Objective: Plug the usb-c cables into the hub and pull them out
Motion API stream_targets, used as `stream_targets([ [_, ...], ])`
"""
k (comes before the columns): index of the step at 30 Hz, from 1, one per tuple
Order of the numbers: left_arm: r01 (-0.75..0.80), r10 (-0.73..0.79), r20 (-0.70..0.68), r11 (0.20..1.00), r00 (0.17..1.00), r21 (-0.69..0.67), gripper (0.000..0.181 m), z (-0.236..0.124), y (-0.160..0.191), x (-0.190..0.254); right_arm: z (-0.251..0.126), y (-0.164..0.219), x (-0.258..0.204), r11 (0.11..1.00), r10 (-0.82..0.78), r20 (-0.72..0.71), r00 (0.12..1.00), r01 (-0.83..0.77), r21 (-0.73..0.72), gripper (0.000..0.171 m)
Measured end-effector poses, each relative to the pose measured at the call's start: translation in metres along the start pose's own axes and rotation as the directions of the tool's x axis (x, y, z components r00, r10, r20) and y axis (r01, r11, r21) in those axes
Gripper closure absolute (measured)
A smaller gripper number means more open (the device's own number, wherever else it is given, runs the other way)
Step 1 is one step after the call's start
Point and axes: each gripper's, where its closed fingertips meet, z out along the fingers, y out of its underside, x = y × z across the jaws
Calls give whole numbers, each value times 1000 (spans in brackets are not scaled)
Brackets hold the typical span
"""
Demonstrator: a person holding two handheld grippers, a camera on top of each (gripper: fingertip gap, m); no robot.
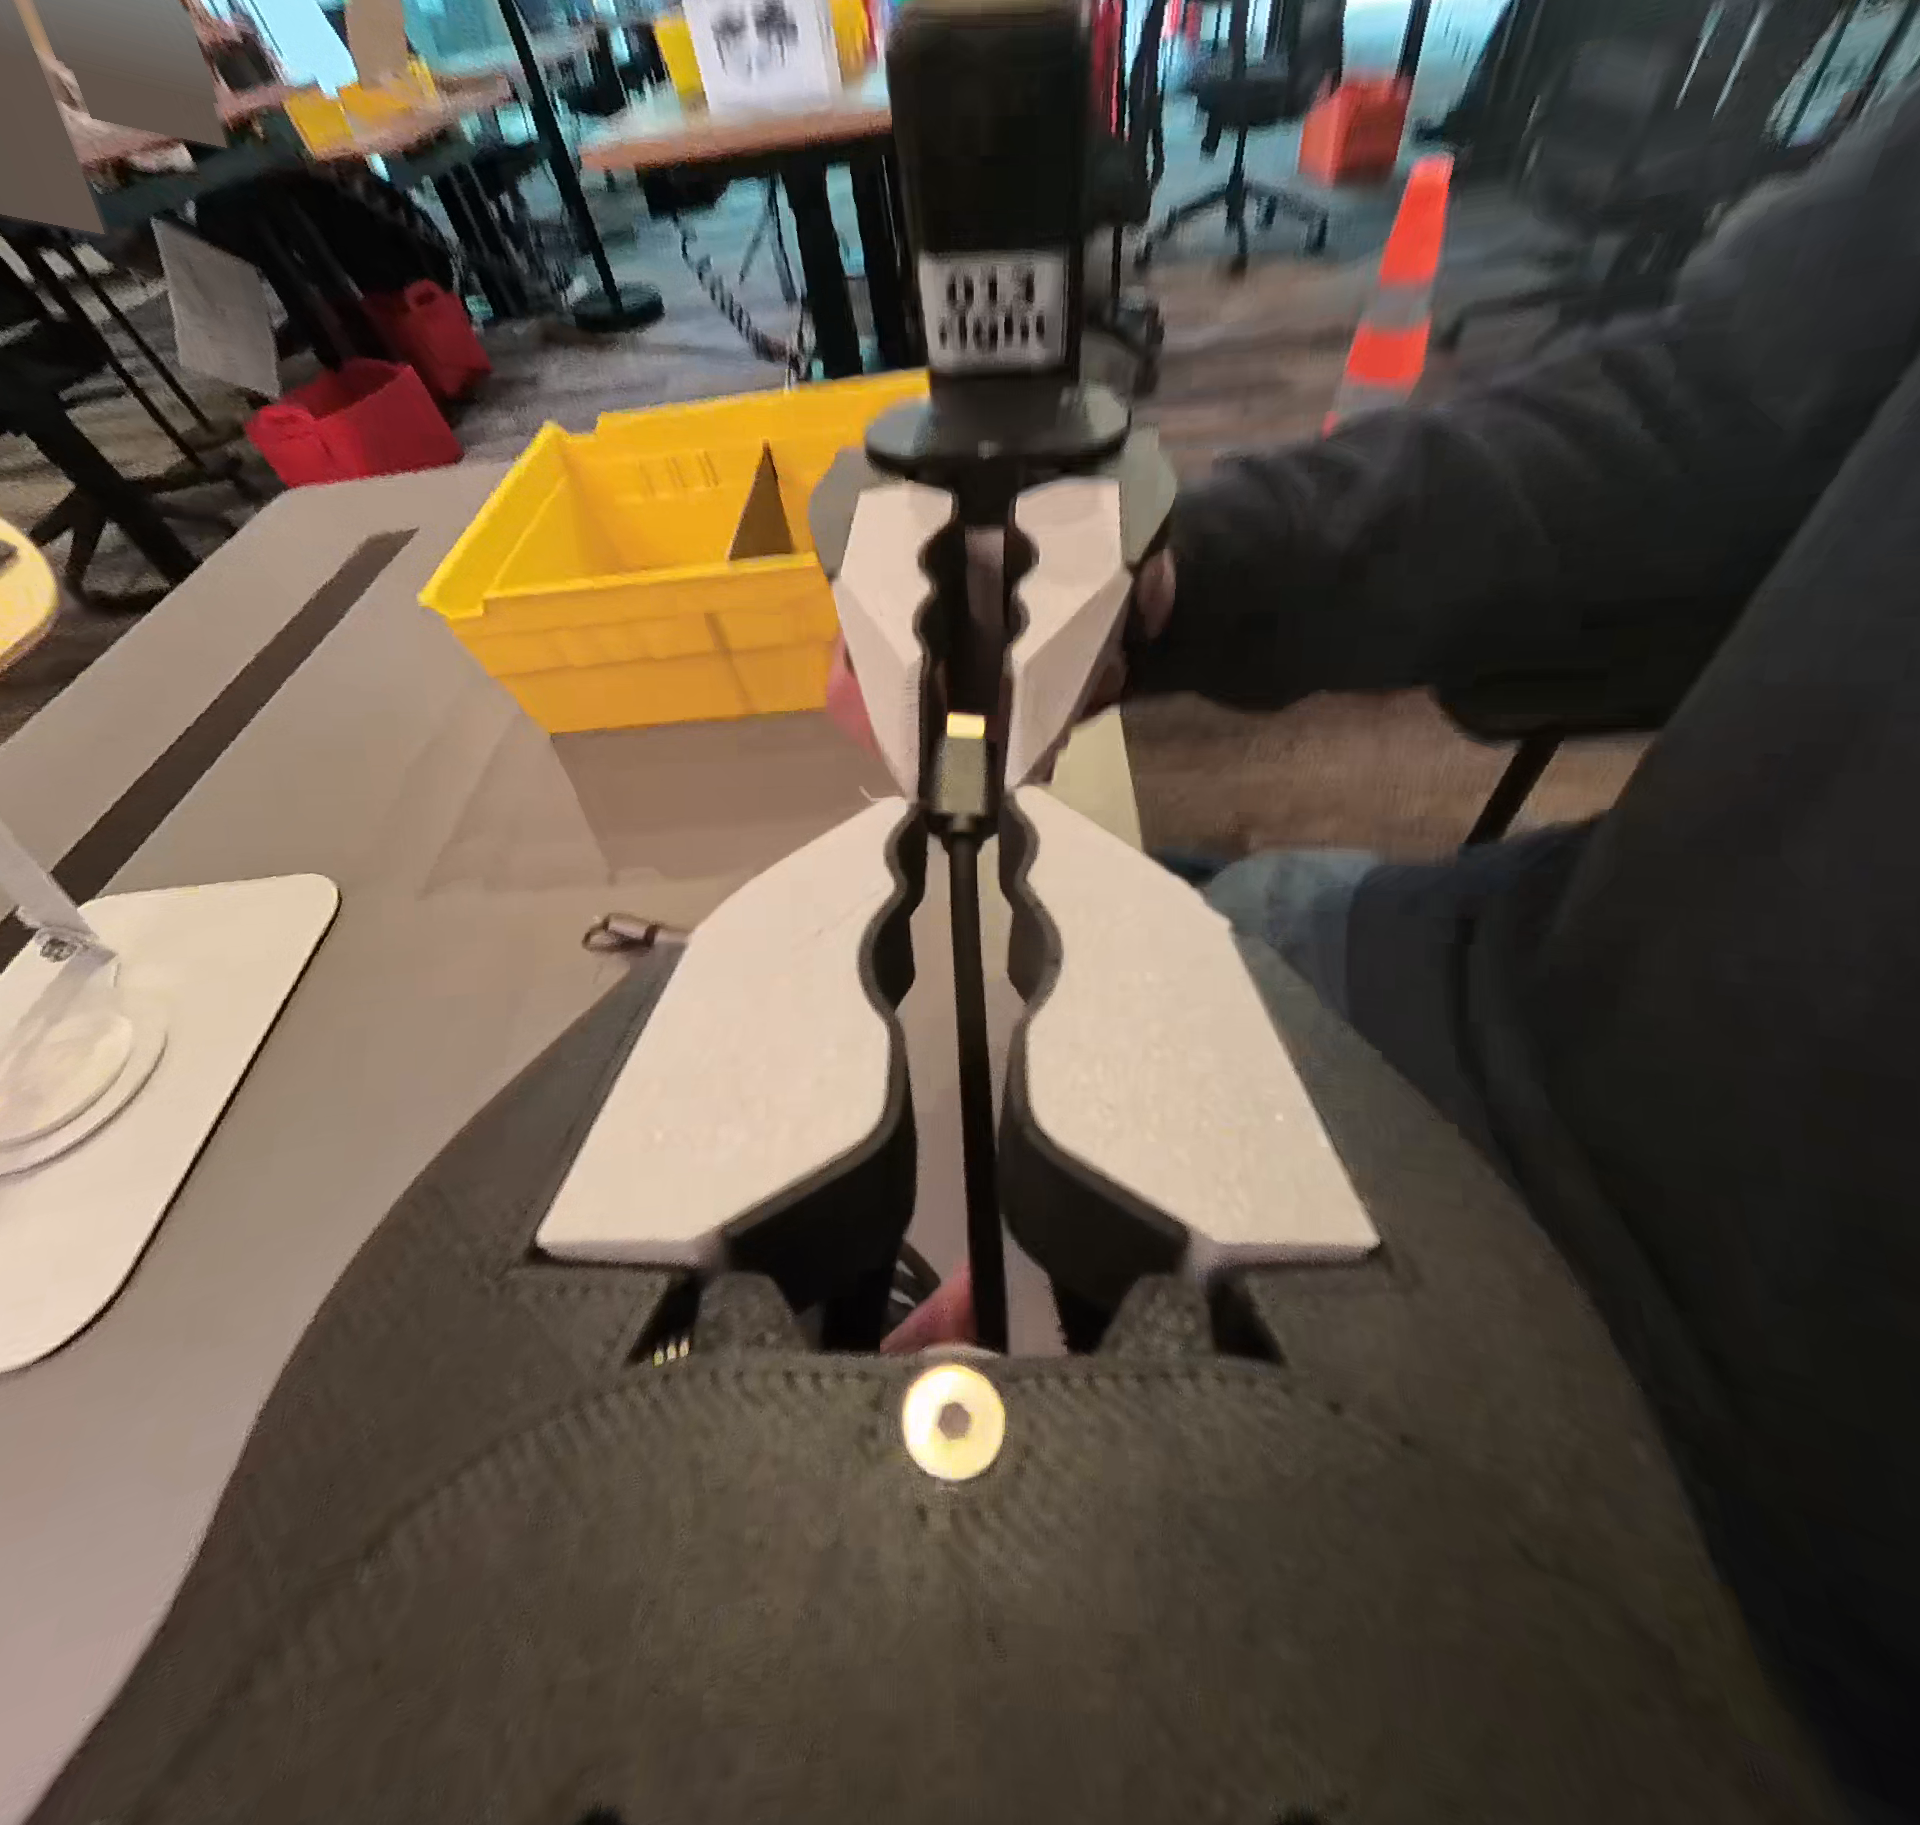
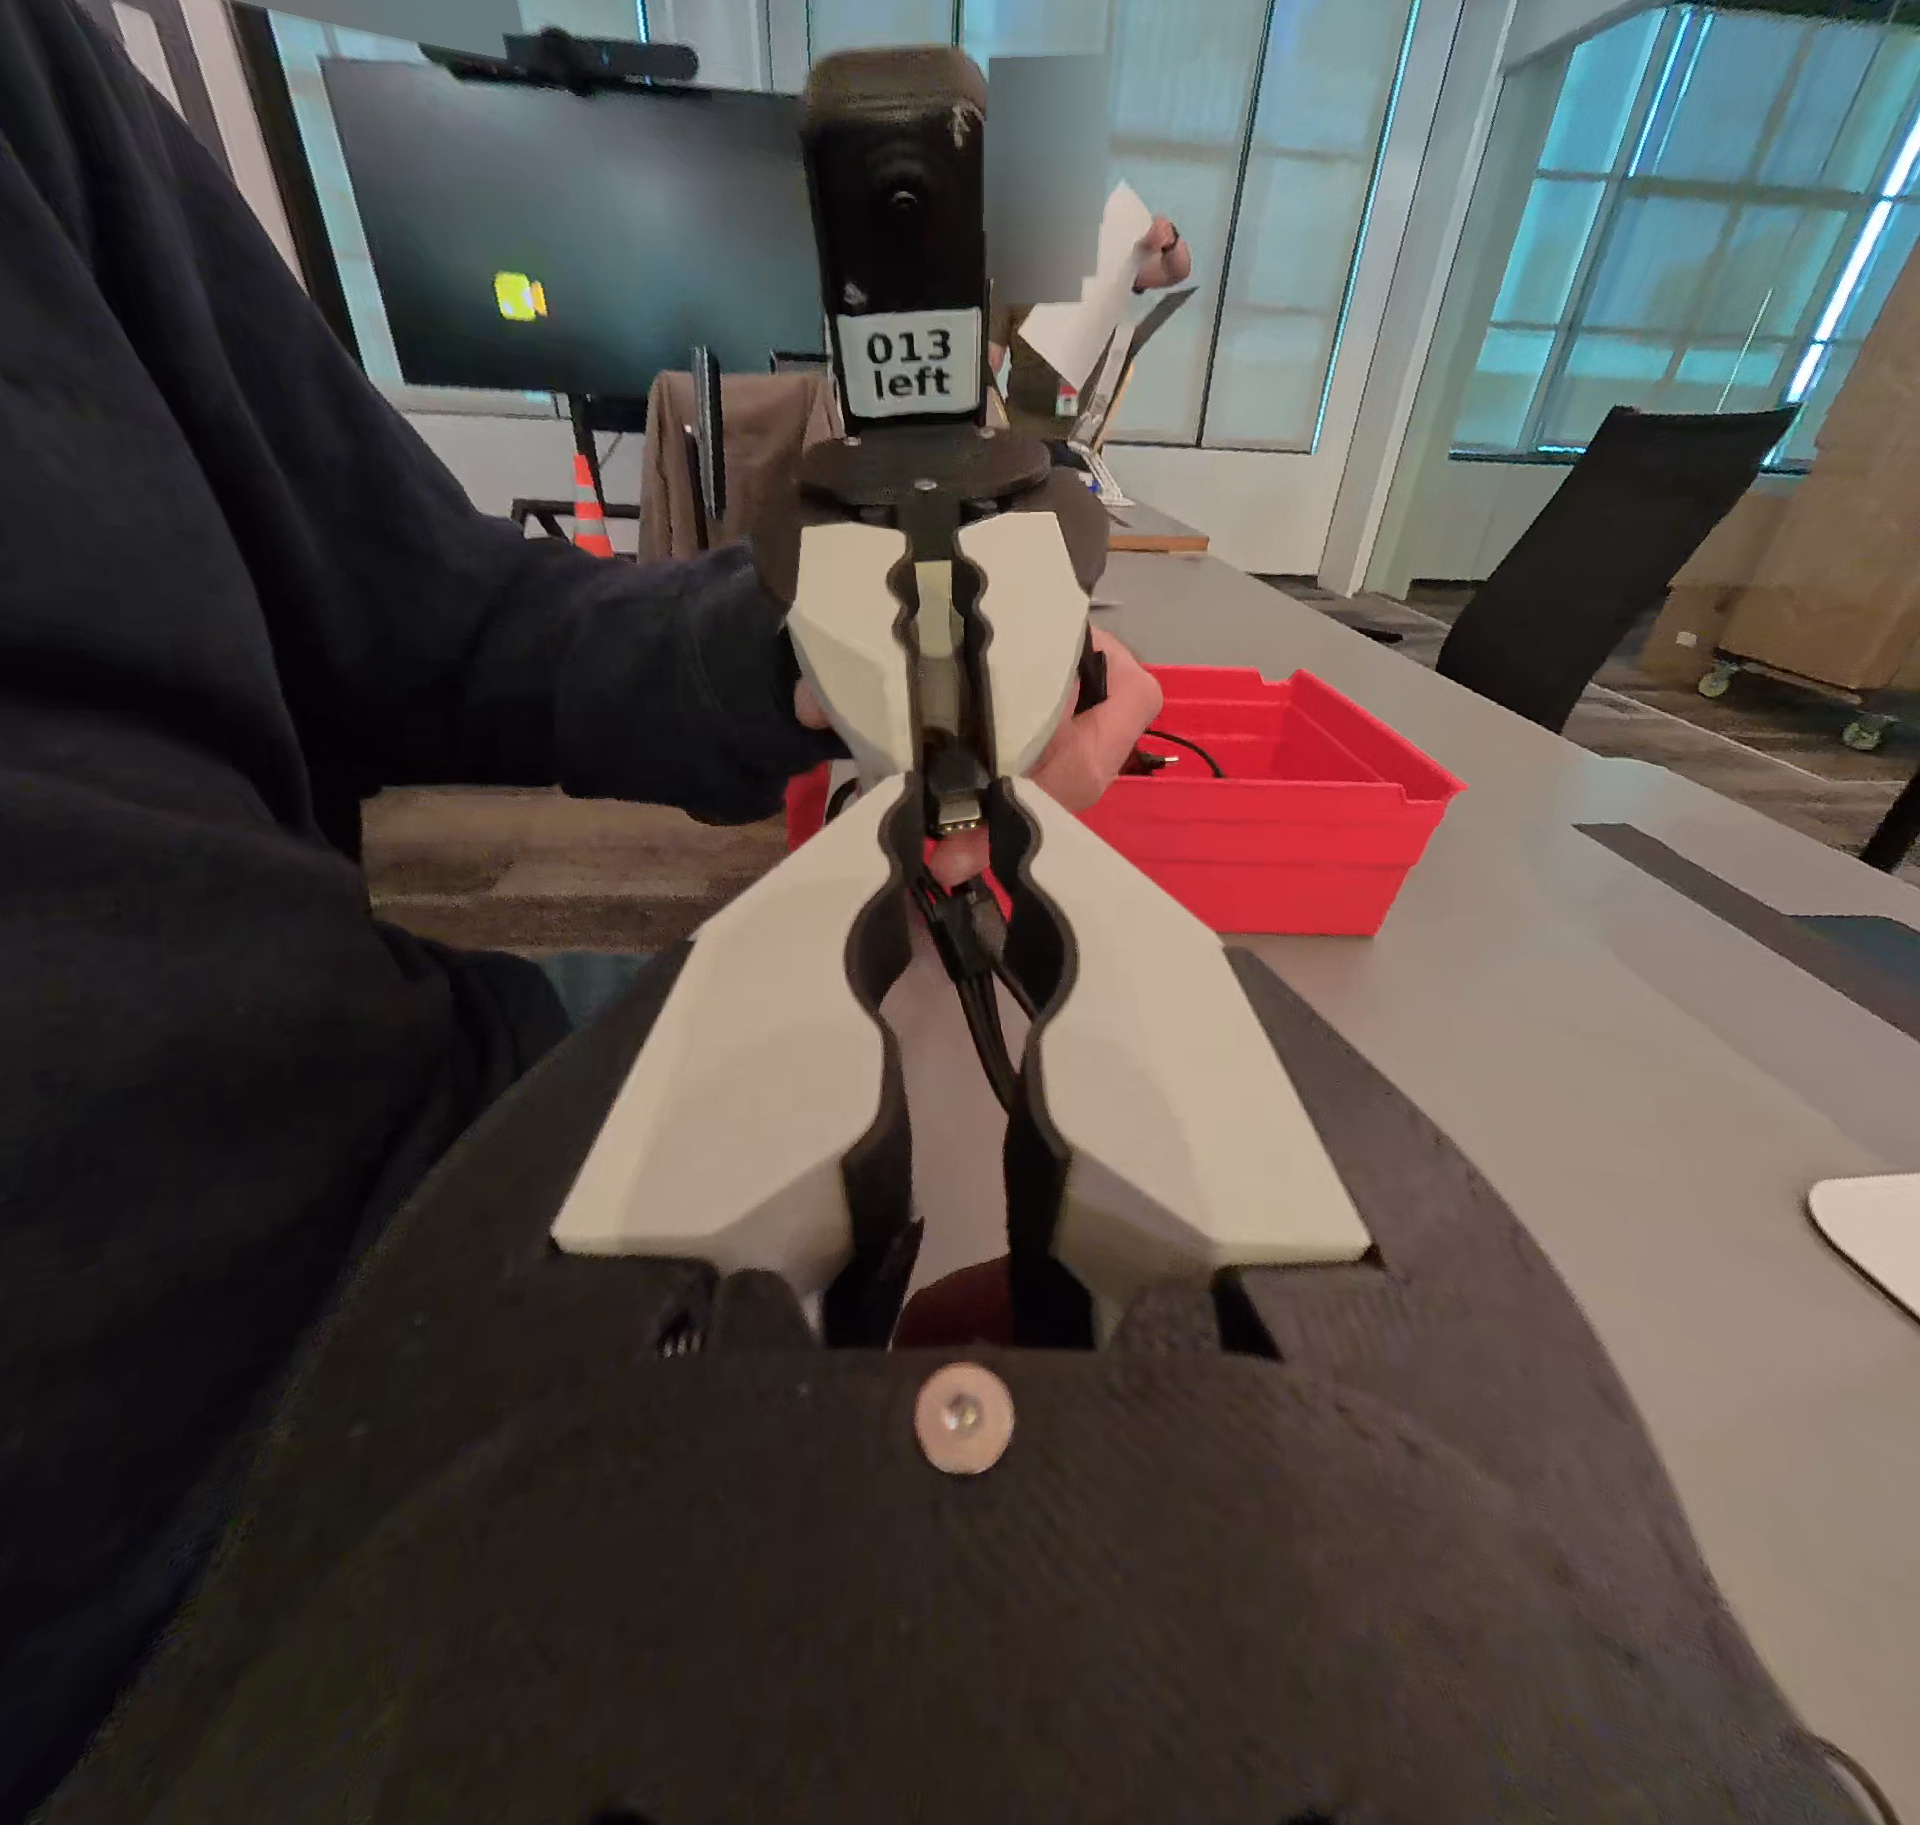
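The usb-c cable runs up the middle of the left gripper. We see its jaws pressed in on the cable's black plug, whose metal tip sticks out just past the fingertips. The tip points at the right gripper, which faces it close by, almost tip to tip, above the table edge.

In the right wrist view, the right gripper has its jaws drawn near together. A bundle of black leads sits in the gap. We cannot tell whether the jaws pinch it, or whether the hub is among those pieces. Both tools are held by hands in dark sleeves.

The grey table carries a dark strip along its length. On it we find a yellow bin beyond the left gripper, and a white base plate with a clear stand on it. A small dark clip lies near the fingers. In the right wrist view a red bin stands on the table with a black cable inside.

The room is an open office. A dark monitor stands on a stand and tall windows line the walls. We also see a black chair, orange cones, red bags on the floor and wood-topped tables.
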Motion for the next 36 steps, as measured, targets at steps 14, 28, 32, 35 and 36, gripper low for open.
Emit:
stream_targets([
  [14,50,-63,43,965,997,259,158,-10,-19,-13,0,-17,3,972,136,40,990,-141,185,162],
  [28,-35,2,109,954,994,298,169,-4,-26,-8,-1,-25,6,929,219,85,972,-234,287,162],
  [32,-4,-28,96,946,995,324,169,-3,-27,-7,-2,-26,5,925,218,92,972,-235,297,162],
  [35,2,-33,93,950,995,313,169,-3,-27,-6,-3,-26,5,926,211,89,973,-228,300,162],
  [36,3,-32,90,950,995,312,169,-3,-28,-6,-3,-27,5,926,208,89,974,-225,303,162],
])
